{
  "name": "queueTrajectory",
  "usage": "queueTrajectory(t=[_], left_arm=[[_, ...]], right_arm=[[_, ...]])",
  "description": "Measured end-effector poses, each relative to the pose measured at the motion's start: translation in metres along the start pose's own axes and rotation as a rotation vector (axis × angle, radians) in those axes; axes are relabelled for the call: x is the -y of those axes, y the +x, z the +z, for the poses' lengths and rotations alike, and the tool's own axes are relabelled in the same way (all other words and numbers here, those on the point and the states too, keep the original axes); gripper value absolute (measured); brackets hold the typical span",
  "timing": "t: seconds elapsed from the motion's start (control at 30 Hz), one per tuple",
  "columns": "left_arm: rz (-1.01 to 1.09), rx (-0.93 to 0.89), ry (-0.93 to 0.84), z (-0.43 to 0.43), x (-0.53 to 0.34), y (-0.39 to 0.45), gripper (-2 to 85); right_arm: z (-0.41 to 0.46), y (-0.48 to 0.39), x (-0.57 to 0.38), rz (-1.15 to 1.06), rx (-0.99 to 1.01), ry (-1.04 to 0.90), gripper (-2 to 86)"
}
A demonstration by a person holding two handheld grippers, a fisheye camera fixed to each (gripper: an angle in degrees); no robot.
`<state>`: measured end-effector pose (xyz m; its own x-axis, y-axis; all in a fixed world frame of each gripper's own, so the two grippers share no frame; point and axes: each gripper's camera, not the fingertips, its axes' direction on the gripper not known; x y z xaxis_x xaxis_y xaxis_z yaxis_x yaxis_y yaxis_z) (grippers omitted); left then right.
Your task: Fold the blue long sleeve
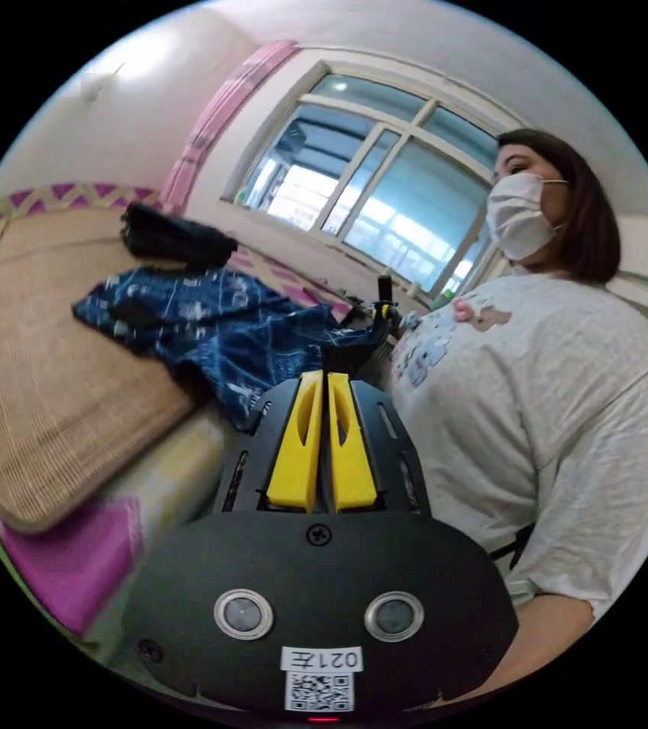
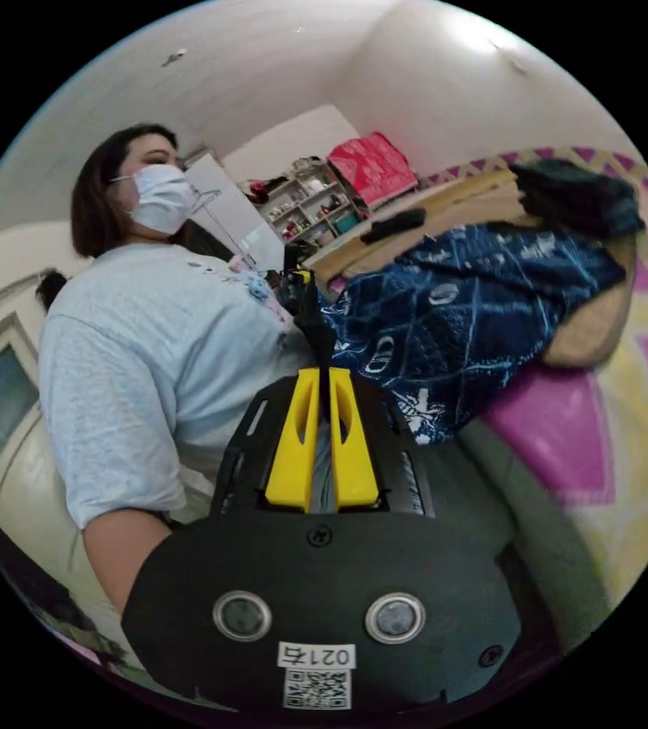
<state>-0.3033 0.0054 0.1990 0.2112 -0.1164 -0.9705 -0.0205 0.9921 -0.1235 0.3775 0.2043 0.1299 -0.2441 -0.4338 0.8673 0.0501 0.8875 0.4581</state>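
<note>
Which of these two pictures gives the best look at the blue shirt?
The right gripper view: the blue shirt is near, large, with its white print clear, hanging over the bed edge. In the left gripper view the blue shirt looks smaller, rumpled on the woven mat.

The dark blue long-sleeve shirt with pale line drawings printed all over it is lying in a rumpled heap, not folded flat. It is resting on the edge of a bed, partly on a woven straw mat. One end is hanging down over the side of the bed. In the right gripper view the soft blue cloth is bunching up in big folds, and its lower edge is drooping past the mat.
</note>
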Motion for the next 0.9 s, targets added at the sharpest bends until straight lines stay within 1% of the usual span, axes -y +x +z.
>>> queueTrajectory(t=[0.03,0.07,0.13,0.17,0.2,0.23,0.27,0.33,0.43,0.47,0.53,0.6,0.67,0.77,0.9], left_arm=[[-0.021,-0.028,0.027,-0.005,-0.002,-0.010,-0.9],[-0.026,-0.029,0.054,-0.010,-0.001,-0.013,-0.8],[-0.034,0.035,0.179,-0.038,0.018,-0.026,-0.5],[-0.042,0.069,0.193,-0.043,0.027,-0.030,-0.4],[-0.093,0.164,0.205,-0.048,0.046,-0.044,0.1],[-0.174,0.251,0.191,-0.049,0.066,-0.064,1.2],[-0.219,0.283,0.173,-0.047,0.077,-0.076,2.0],[-0.334,0.360,0.164,-0.040,0.113,-0.123,6.3],[-0.467,0.357,0.168,-0.033,0.147,-0.178,9.1],[-0.482,0.355,0.164,-0.032,0.153,-0.186,9.8],[-0.536,0.368,0.152,-0.031,0.168,-0.210,11.1],[-0.546,0.364,0.132,-0.029,0.176,-0.223,11.4],[-0.548,0.356,0.139,-0.031,0.183,-0.231,11.1],[-0.555,0.330,0.154,-0.034,0.195,-0.245,10.2],[-0.553,0.297,0.146,-0.032,0.216,-0.261,9.5]], right_arm=[[-0.003,0.011,-0.003,0.028,-0.005,0.042,4.3],[-0.014,0.021,0.000,0.045,-0.032,0.128,6.5],[-0.034,0.044,0.018,0.094,-0.109,0.256,8.9],[-0.044,0.063,0.036,0.126,-0.174,0.326,10.0],[-0.047,0.074,0.046,0.153,-0.216,0.347,10.5],[-0.048,0.101,0.071,0.213,-0.300,0.348,10.9],[-0.045,0.130,0.096,0.268,-0.387,0.342,11.4],[-0.037,0.176,0.131,0.341,-0.475,0.337,12.1],[-0.026,0.252,0.178,0.444,-0.528,0.311,13.3],[-0.022,0.277,0.191,0.475,-0.542,0.286,13.4],[-0.016,0.309,0.205,0.506,-0.529,0.243,13.4],[-0.010,0.335,0.214,0.522,-0.516,0.205,13.4],[0.003,0.365,0.222,0.525,-0.472,0.123,13.3],[0.015,0.391,0.231,0.498,-0.389,0.097,12.7],[0.040,0.416,0.246,0.471,-0.341,0.051,12.0]])
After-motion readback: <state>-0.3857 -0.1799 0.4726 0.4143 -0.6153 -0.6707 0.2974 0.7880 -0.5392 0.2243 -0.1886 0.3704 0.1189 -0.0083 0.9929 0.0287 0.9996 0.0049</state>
